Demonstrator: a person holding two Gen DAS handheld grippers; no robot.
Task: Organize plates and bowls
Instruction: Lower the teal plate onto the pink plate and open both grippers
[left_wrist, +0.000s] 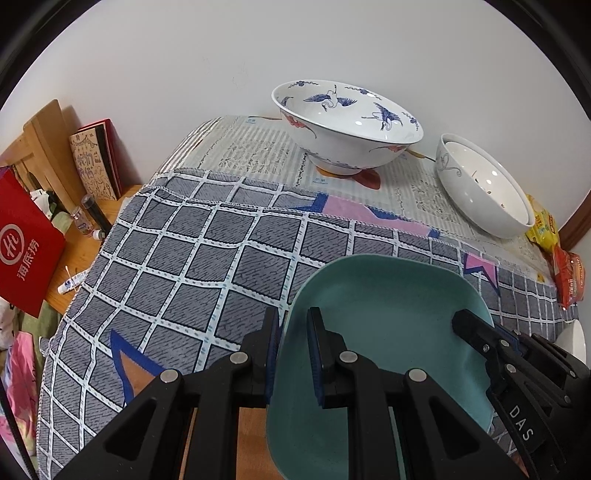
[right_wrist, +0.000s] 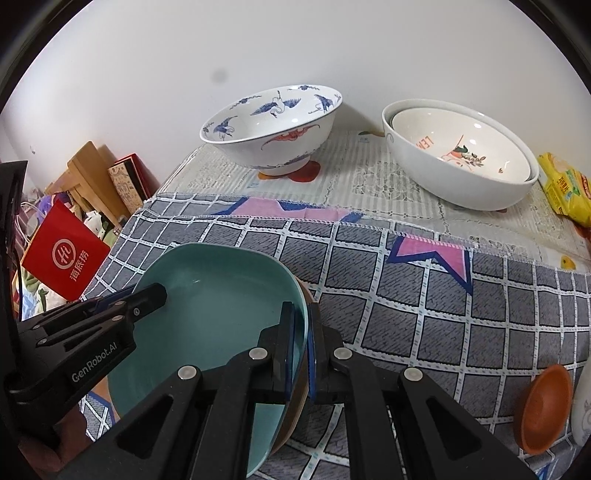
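Observation:
A teal square plate (left_wrist: 388, 332) (right_wrist: 210, 321) is held near the front of the checked cloth, with a brown plate (right_wrist: 301, 369) nested under it. My left gripper (left_wrist: 293, 354) straddles the plate's left rim, its pads close on it. My right gripper (right_wrist: 300, 350) is shut on the right rim of both plates; it also shows in the left wrist view (left_wrist: 476, 332). A large crane-painted bowl (left_wrist: 347, 125) (right_wrist: 273, 129) stands at the back. A white bowl (left_wrist: 484, 184) (right_wrist: 458, 155) with a smaller bowl nested inside stands at the back right.
A small orange bowl (right_wrist: 543, 410) and a white dish (right_wrist: 583, 410) sit at the right front. Yellow and orange snack packets (left_wrist: 554, 243) (right_wrist: 565, 188) lie at the right edge. A red bag (left_wrist: 26, 243), books and bottles stand on the wooden shelf to the left.

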